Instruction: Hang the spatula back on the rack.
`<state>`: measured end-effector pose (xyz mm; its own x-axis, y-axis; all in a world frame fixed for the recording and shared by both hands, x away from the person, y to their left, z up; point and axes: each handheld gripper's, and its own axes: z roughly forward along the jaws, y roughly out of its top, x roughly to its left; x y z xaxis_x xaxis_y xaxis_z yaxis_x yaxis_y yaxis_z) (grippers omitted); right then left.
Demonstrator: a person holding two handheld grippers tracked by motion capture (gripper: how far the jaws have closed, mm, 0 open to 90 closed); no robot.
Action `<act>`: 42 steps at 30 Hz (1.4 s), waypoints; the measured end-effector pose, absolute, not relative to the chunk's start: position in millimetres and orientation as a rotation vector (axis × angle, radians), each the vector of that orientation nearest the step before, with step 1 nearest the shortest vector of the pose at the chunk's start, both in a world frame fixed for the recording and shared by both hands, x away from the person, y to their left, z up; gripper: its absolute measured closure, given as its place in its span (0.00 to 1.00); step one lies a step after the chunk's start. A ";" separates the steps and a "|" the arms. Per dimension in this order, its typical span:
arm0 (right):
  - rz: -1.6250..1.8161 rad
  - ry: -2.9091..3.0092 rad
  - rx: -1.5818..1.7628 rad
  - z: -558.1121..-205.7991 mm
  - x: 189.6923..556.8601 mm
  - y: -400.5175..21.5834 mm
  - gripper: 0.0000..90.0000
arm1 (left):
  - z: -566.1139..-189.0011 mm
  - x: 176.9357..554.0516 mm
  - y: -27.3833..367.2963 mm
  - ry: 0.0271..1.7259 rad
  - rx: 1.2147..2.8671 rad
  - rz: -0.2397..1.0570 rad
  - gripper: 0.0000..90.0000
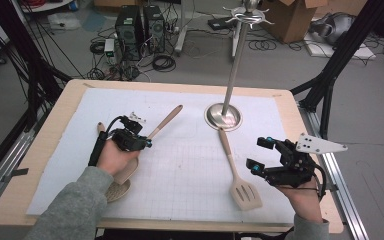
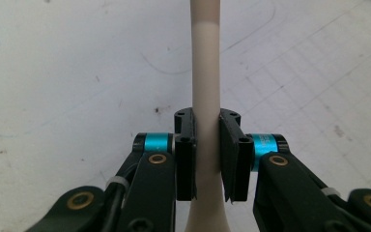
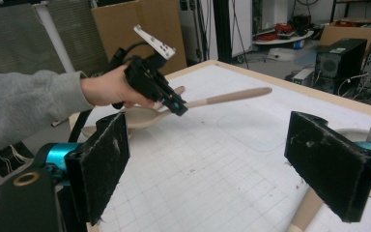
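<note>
High view, surroundings: a white gridded mat (image 1: 180, 165) covers the pale wooden table (image 1: 55, 115); a steel utensil stand with a round base (image 1: 223, 116) rises at mid-table, and a beige slotted spatula (image 1: 237, 175) lies just below it, near the right gripper (image 1: 256, 154).
High view, hard to see: the left hand (image 1: 114, 157) covers the neck of the beige long-handled spoon (image 1: 166, 121); a second perforated utensil (image 1: 116, 191) lies partly under the sleeve, its kind unclear.
Left gripper view, grip: the left gripper (image 2: 206, 145) clamps both pads on the spoon's pale handle, which runs up out of frame over the mat.
Right gripper view, surroundings: the far hand carries the spoon lifted clear of the mat, handle pointing right; cardboard boxes (image 3: 140, 29) and computer towers (image 3: 340, 63) stand beyond the table.
Right gripper view, grip: the jaws stand wide apart, holding nothing, with the spatula's handle cut off by the right pad.
</note>
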<state>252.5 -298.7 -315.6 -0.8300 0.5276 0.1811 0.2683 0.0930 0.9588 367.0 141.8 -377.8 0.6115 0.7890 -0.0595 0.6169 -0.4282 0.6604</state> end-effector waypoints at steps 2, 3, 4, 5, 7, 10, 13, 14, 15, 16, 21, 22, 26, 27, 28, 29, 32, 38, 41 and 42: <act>1.814 2.157 0.801 -315.4 252.5 -298.7 0.17 | -370.5 364.5 142.9 1.073 2.178 0.344 0.87; 1.816 2.155 0.801 -315.2 252.2 -298.6 0.17 | -366.9 362.9 143.6 1.066 2.163 0.342 0.87; 1.816 2.155 0.797 -315.0 252.0 -298.7 0.17 | -363.3 361.4 144.2 1.059 2.155 0.346 0.87; 1.816 2.151 0.795 -314.8 251.8 -299.0 0.17 | -359.4 359.8 144.7 1.043 2.155 0.350 0.87; 1.819 2.152 0.798 -314.3 251.1 -299.4 0.17 | -351.8 356.5 145.4 1.009 2.148 0.353 0.87; 1.820 2.148 0.794 -314.0 251.0 -300.3 0.16 | -341.2 353.1 146.0 0.980 2.138 0.362 0.87; 1.824 2.145 0.794 -313.7 250.9 -300.5 0.17 | -331.5 351.9 146.3 0.992 2.127 0.367 0.87; 1.826 2.145 0.796 -313.6 250.8 -300.5 0.17 | -328.2 351.7 146.5 0.985 2.125 0.363 0.87; 1.826 2.143 0.793 -313.5 250.8 -300.7 0.17 | -325.2 351.4 146.5 0.976 2.118 0.364 0.87; 1.826 2.144 0.793 -313.3 250.5 -301.1 0.16 | -322.2 351.0 146.4 0.968 2.112 0.365 0.87; 1.834 2.133 0.795 -312.6 249.5 -303.1 0.17 | -305.5 349.8 145.4 0.935 2.082 0.408 0.87; 1.833 2.134 0.799 -312.4 249.1 -303.3 0.17 | -301.9 349.7 145.3 0.925 2.075 0.422 0.87; 1.836 2.133 0.794 -312.0 248.8 -303.5 0.16 | -287.3 351.4 145.2 0.899 2.047 0.415 0.87; 1.836 2.132 0.796 -312.0 248.7 -303.6 0.17 | -283.3 351.7 145.2 0.884 2.049 0.419 0.87; 1.840 2.132 0.801 -311.9 248.5 -303.4 0.16 | -280.6 351.8 144.8 0.874 2.043 0.423 0.87; 1.837 2.128 0.791 -311.9 249.0 -303.6 0.17 | -276.0 352.2 144.6 0.855 2.038 0.420 0.87; 1.840 2.130 0.791 -311.5 248.3 -303.7 0.16 | -265.3 352.5 143.5 0.800 2.026 0.418 0.87; 1.851 2.119 0.781 -309.6 247.3 -305.3 0.17 | -247.5 352.5 133.0 0.750 2.016 0.425 0.87; 1.858 2.115 0.779 -309.0 247.0 -306.0 0.16 | -239.4 354.5 129.0 0.734 2.003 0.429 0.87; 1.858 2.115 0.779 -308.9 246.8 -306.3 0.16 | -236.9 355.3 127.6 0.729 2.002 0.429 0.87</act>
<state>246.8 -306.3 -308.9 -0.8353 0.5208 0.1763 0.2420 0.0602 0.9684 355.3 127.6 -236.9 0.7629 0.6464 0.0084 0.3212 -0.3902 0.8629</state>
